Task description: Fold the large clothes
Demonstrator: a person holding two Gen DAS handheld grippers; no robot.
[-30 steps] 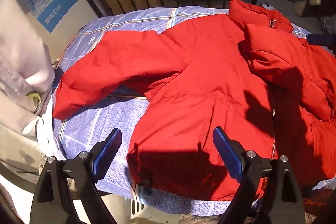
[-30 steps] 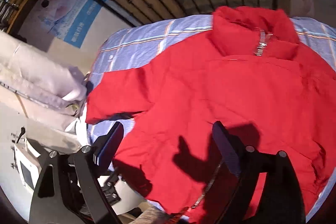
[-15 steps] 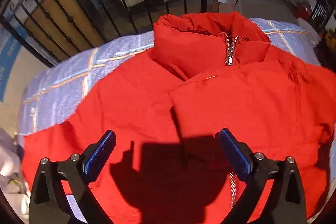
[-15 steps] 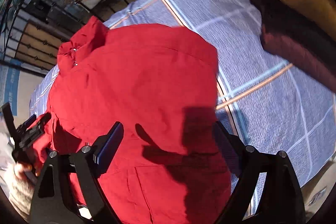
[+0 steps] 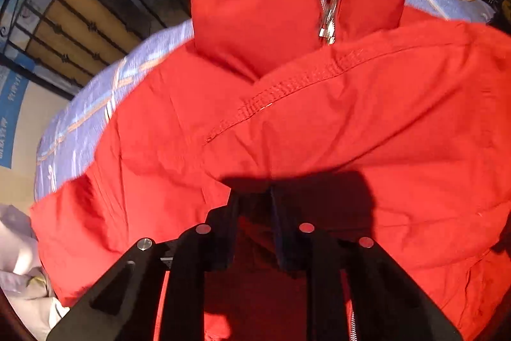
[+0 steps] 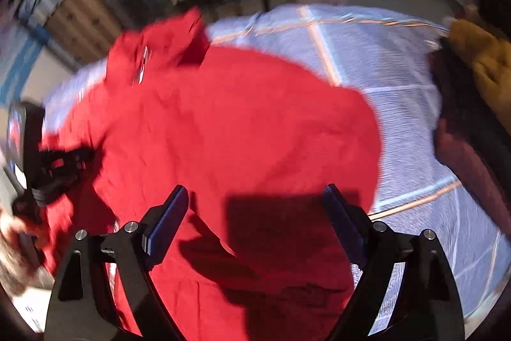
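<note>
Now: red jacket [image 5: 319, 117] spread on the blue checked bedcover [image 6: 399, 79].
Left gripper [image 5: 255, 203] has just been closing, fingers pinching a fold of red fabric; right gripper [image 6: 255, 206] spread wide above the jacket, grasping nothing; folded clothes [image 6: 479, 91] at the bedcover's right edge.

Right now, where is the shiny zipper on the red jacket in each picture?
Left wrist view: the zipper sits top centre, in the collar.
Right wrist view: the zipper is upper left, blurred.
Shared landmark: the red jacket on the blue checked sheet.
</note>
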